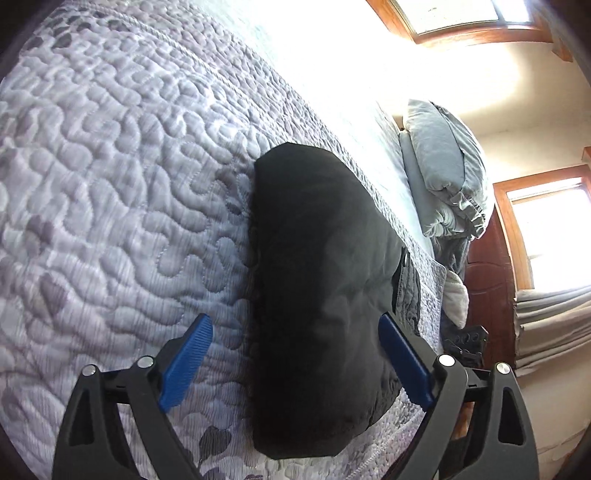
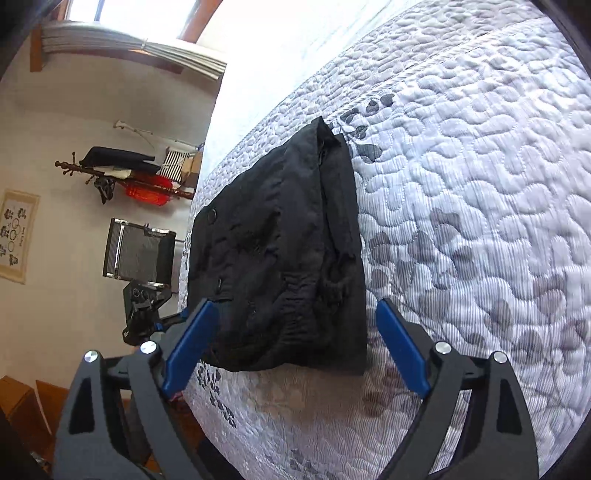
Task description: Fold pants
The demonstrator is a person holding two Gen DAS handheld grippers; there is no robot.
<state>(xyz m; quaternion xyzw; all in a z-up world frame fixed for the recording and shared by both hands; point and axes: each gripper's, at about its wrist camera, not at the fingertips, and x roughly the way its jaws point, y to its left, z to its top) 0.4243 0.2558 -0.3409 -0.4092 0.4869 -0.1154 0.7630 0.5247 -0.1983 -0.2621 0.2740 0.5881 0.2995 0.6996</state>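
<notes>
Both tools, left tool (image 1: 295, 334) and right tool (image 2: 291, 321), gape wide (gripping nothing) over folded pants (image 1: 321, 295)

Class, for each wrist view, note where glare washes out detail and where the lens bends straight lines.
Left wrist view: window glare bleaches the far quilt; the pants go near featureless. Right wrist view: glare whitens the upper quilt, pants creases stay readable, the shelf bows.

Black pants (image 2: 280, 251); white quilt (image 2: 461, 206), grey leaf print; blue claw pads (image 1: 188, 363)
</notes>
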